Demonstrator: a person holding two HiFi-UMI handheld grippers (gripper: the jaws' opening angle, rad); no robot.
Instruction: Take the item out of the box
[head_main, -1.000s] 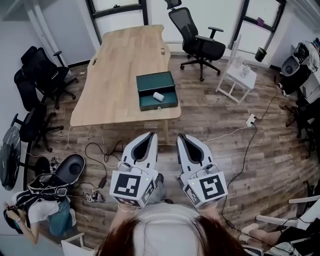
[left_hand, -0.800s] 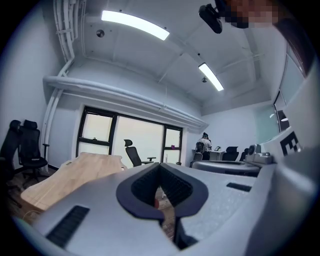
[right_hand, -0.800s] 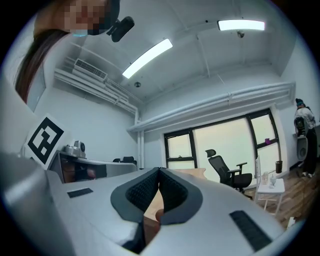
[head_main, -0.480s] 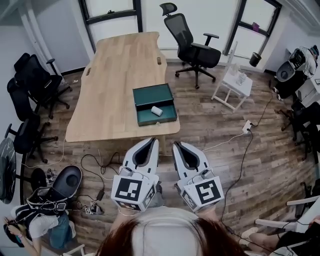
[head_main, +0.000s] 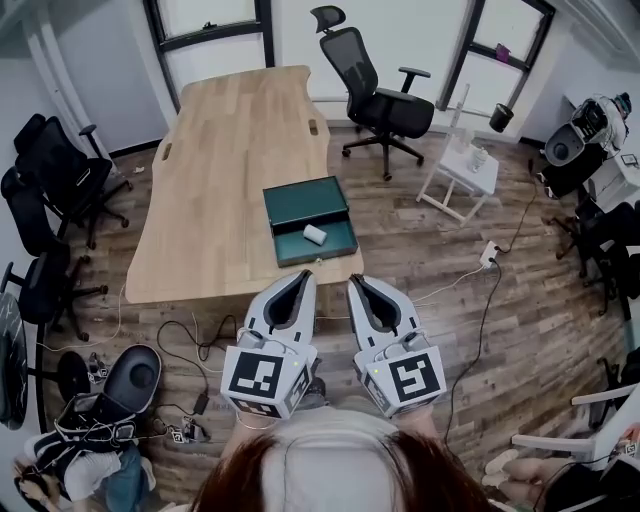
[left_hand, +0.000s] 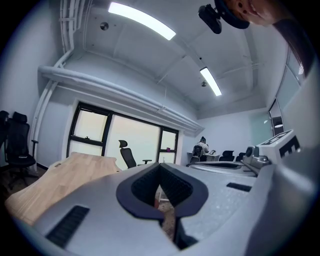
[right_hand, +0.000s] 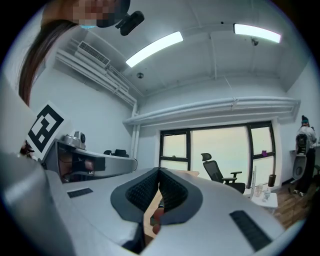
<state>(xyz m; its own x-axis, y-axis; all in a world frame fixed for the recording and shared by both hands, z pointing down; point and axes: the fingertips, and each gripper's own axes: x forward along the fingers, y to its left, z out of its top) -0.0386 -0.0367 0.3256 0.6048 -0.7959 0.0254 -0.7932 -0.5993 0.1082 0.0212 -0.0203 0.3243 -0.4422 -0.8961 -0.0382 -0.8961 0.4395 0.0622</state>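
Note:
A dark green open box (head_main: 302, 205) lies at the near right corner of the long wooden table (head_main: 220, 170) in the head view. Inside it, near the front wall, rests a small white roll-shaped item (head_main: 314, 234). My left gripper (head_main: 303, 277) and right gripper (head_main: 357, 282) are held side by side, level, just short of the table's near edge and pointing toward the box. Both are shut with nothing between the fingers. In the left gripper view the left gripper (left_hand: 160, 168) has its pads together; in the right gripper view the right gripper (right_hand: 159, 173) shows the same.
Black office chairs (head_main: 45, 170) stand left of the table, and another chair (head_main: 375, 90) behind it. A white side table (head_main: 458, 172) stands to the right. Cables and a power strip (head_main: 489, 254) lie on the wood floor. A bag (head_main: 132, 372) sits at lower left.
The table and box have come nearer and lower in the head view as I move toward them. Both grippers stay shut, side by side.

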